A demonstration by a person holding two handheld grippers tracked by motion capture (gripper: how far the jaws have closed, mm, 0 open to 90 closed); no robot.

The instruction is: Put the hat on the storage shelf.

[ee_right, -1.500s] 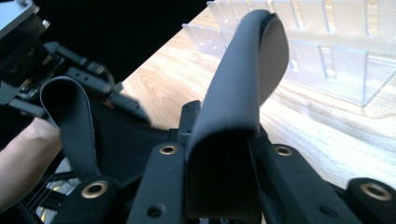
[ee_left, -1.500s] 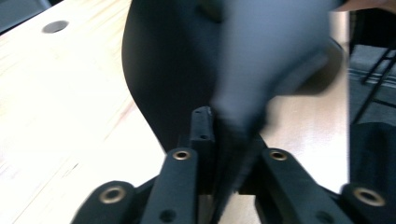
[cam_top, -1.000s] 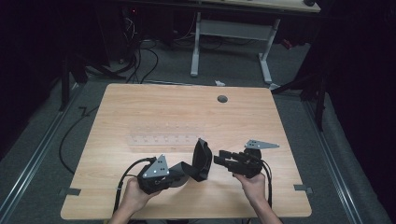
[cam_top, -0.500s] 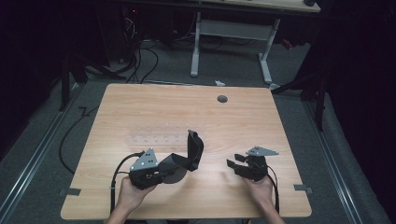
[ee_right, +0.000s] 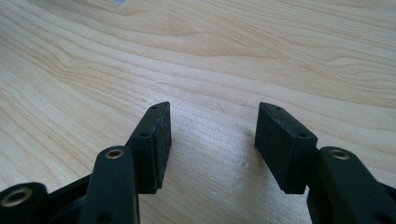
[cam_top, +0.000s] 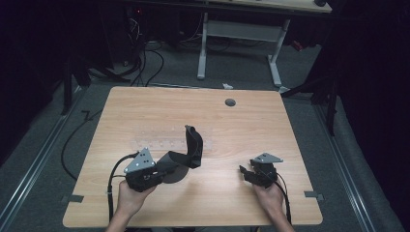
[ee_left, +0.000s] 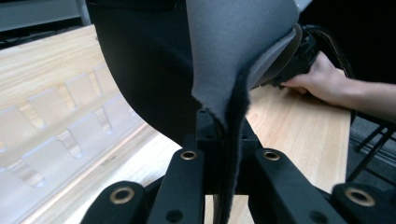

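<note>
Pale wooden table (cam_top: 145, 111): left gripper (cam_top: 167, 170) clamps a curled black-and-grey felt sheet (cam_top: 191, 147); right gripper (cam_top: 244, 171) gapes empty.

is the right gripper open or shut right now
Open: the right gripper shows a wide gap between its jaws, with bare wooden table between them.

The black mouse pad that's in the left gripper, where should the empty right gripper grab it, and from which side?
Likely the raised far edge of the mouse pad, coming in from its right side with the open right gripper. The left gripper pinches the near edge, so the pad curls upward, leaving that thin top edge free above the table.
</note>
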